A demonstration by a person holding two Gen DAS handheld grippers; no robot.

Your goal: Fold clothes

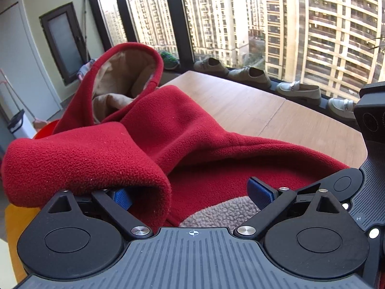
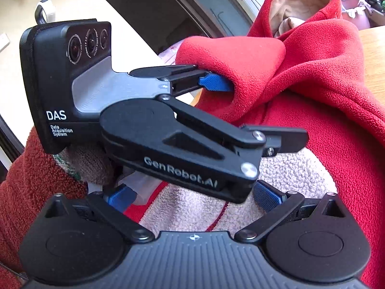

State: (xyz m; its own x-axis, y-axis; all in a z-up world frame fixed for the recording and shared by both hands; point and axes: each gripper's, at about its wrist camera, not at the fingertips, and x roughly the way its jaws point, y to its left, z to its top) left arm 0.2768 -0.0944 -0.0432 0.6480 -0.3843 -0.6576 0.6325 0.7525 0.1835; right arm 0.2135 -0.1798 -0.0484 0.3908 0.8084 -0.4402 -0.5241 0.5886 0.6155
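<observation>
A red fleece hooded garment (image 1: 168, 130) with a tan-lined hood (image 1: 115, 82) and grey fleece lining (image 1: 221, 212) lies bunched on the wooden table (image 1: 264, 106). My left gripper (image 1: 192, 195) is open, jaws wide apart; a thick red fold drapes over its left blue pad (image 1: 121, 198), and the right pad (image 1: 261, 190) is bare above the cloth. In the right wrist view the garment (image 2: 312, 84) fills the right side. My right gripper (image 2: 192, 197) is open over the pale lining (image 2: 197, 207). The left gripper's body (image 2: 168, 144) crosses just in front of it, one blue pad (image 2: 214, 83) pushed into the red fold.
Several shoes (image 1: 250, 73) line the window sill beyond the table's far edge. An orange object (image 1: 14, 231) sits at the lower left. A doorway and wall are on the left. The person's red fleece sleeve (image 2: 36, 180) is at the left of the right wrist view.
</observation>
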